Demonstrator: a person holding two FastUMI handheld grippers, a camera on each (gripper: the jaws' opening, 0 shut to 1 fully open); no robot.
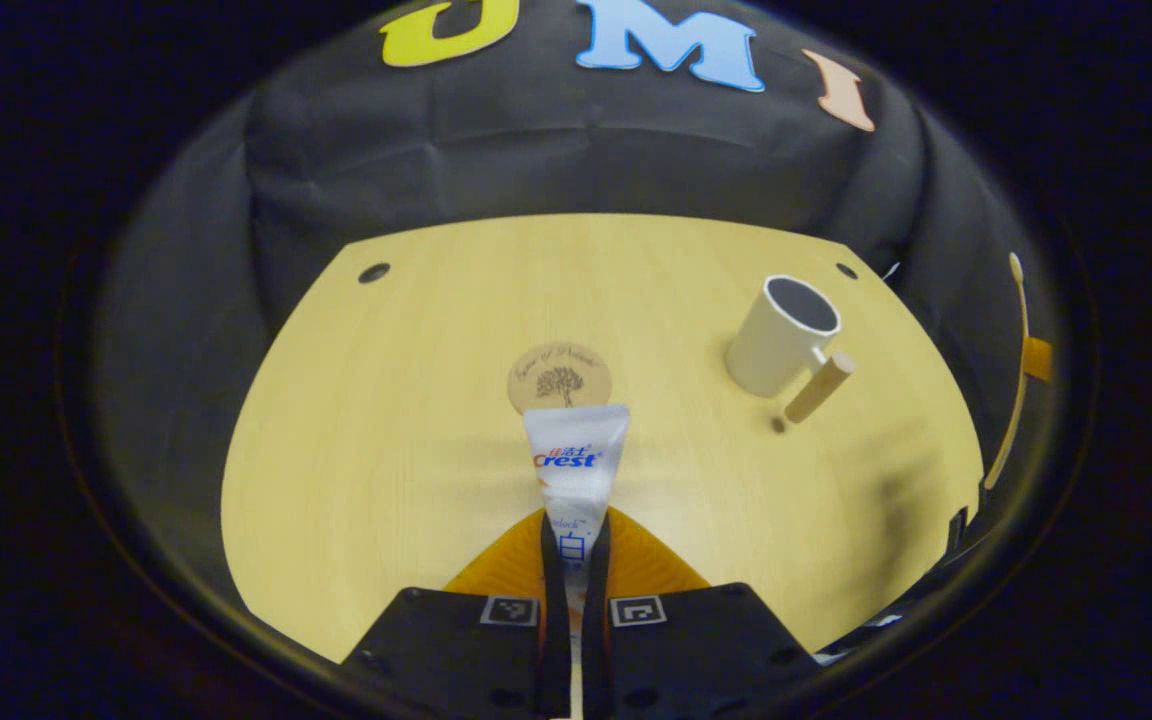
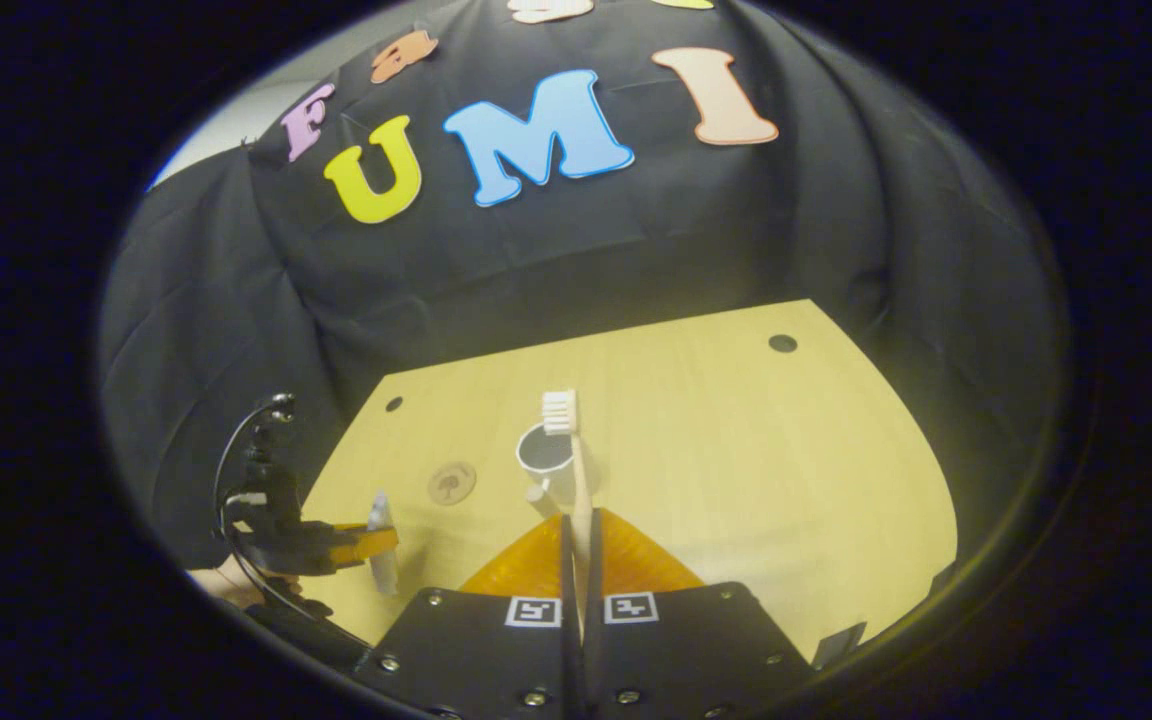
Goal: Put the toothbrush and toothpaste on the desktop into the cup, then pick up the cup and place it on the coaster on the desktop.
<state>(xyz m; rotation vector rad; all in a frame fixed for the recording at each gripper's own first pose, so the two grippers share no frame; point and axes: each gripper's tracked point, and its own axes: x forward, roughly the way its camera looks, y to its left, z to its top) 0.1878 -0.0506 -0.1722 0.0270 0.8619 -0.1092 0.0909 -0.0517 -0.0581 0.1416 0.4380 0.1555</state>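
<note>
The pale wooden desktop (image 1: 416,480) spreads below both grippers, backed by the black cloth wall (image 1: 556,160). On it, toward the far right in the left gripper view, stands the cream cup (image 1: 781,335), upright with its mouth open and empty and its wooden handle (image 1: 819,388) pointing toward the camera. Near the middle of the desktop lies the round wooden coaster (image 1: 559,378), flat and well apart from the cup.

The left gripper (image 1: 574,540) is clamped on the toothpaste (image 1: 576,455), both fingers pressing the tube's lower part while its flat crimped end points forward, over the near edge of the coaster as seen from here. In the right gripper view that same gripper appears at the lower left with the tube hanging from it above the desktop.

The right gripper (image 2: 580,540) is closed on the handle of the toothbrush (image 2: 576,460), which stands upright, bristles (image 2: 559,411) on top. The cup sits just behind it; whether the brush is over the cup's mouth is hard to tell.
</note>
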